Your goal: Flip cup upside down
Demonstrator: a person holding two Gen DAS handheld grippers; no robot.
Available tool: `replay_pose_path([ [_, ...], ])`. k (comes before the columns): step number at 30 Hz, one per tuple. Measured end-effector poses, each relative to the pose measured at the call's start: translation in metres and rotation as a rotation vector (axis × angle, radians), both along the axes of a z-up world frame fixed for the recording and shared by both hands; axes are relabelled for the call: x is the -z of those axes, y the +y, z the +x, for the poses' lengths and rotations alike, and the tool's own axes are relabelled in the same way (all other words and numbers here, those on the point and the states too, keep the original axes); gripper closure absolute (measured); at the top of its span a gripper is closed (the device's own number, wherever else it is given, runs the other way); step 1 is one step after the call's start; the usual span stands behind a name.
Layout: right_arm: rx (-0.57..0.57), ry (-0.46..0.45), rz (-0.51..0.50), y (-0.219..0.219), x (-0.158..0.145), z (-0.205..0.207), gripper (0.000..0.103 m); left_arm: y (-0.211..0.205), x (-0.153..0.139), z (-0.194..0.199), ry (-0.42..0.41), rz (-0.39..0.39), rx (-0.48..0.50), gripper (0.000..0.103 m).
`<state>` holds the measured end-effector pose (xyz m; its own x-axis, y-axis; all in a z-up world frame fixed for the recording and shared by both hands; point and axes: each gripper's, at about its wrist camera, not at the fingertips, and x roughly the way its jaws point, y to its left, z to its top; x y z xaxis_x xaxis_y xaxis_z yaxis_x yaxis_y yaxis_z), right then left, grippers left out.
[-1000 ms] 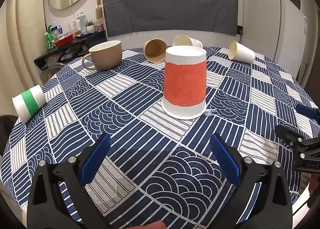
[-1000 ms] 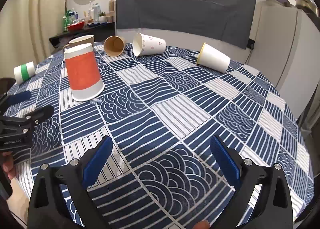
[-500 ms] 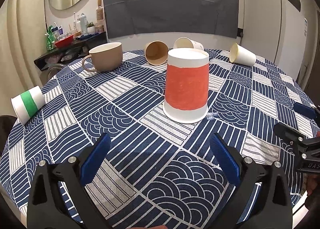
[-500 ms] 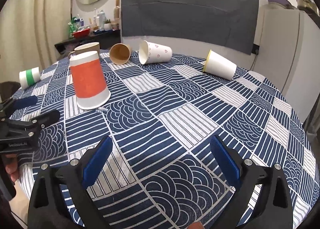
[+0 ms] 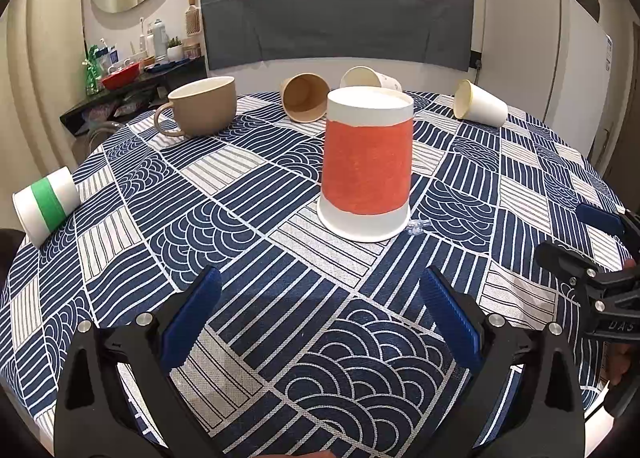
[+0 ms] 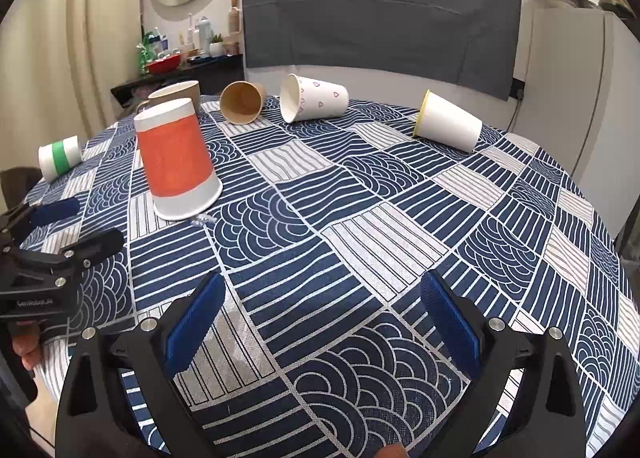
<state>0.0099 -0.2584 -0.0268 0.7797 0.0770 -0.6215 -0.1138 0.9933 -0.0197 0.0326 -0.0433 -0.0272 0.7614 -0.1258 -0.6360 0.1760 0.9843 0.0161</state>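
Note:
An orange-banded white paper cup [image 5: 367, 166] stands upside down, mouth on the patterned tablecloth, in front of my left gripper [image 5: 320, 318]. It also shows at the left of the right wrist view [image 6: 176, 160]. My left gripper is open and empty, a short way back from the cup. My right gripper [image 6: 320, 322] is open and empty over the cloth, to the right of the cup. Each gripper shows at the edge of the other's view: the right gripper [image 5: 592, 238] and the left gripper [image 6: 76, 224].
On the round table lie a green-banded cup [image 5: 46, 200], a brown cup [image 5: 304, 98], a heart-print cup [image 6: 314, 98] and a white cup [image 5: 480, 106], all on their sides. A beige mug [image 5: 204, 106] stands upright. A small clear scrap [image 5: 418, 224] lies by the orange cup.
Both grippers have drawn back and risen slightly, so the view tilts up. The orange cup has not moved on the cloth. Both stay open.

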Motion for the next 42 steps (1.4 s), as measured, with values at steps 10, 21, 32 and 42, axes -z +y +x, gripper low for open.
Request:
replay_pose_path([
  [10,0.007,-0.012,0.076,-0.011,-0.002,-0.001,0.009,0.000,-0.001,-0.005,-0.034,0.020,-0.033,0.006],
  [21,0.007,-0.011,0.107,-0.015,-0.001,-0.002,0.009,-0.004,0.000,-0.004,-0.025,0.044,-0.022,0.006],
  [32,0.015,-0.011,0.110,-0.016,-0.001,-0.002,0.009,-0.002,0.000,-0.005,-0.027,0.034,-0.028,0.006],
  [42,0.015,-0.006,0.111,-0.016,-0.001,-0.001,0.009,0.004,0.001,-0.001,-0.007,0.002,-0.036,0.006],
])
